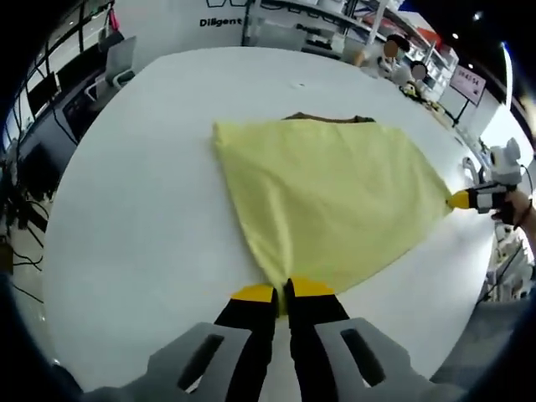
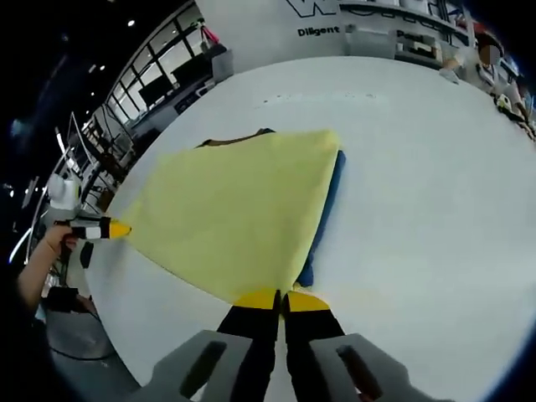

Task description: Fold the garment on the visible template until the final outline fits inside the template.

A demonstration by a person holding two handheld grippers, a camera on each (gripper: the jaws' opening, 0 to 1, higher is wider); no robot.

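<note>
Garment [image 1: 327,197] corners clenched in left gripper [image 1: 283,295] and right gripper [image 2: 280,300], open table [image 1: 142,234] around.

Left gripper [image 1: 283,292]: two black jaws, yellow tips, pale grey moulded housing with slotted openings. Right gripper [image 2: 280,300]: same black jaws, yellow tips, grey slotted housing.

I read "Diligent" in dark letters on the white back wall [image 1: 167,25], cut off after that, small sign [image 1: 467,82] at right unreadable to me
</note>
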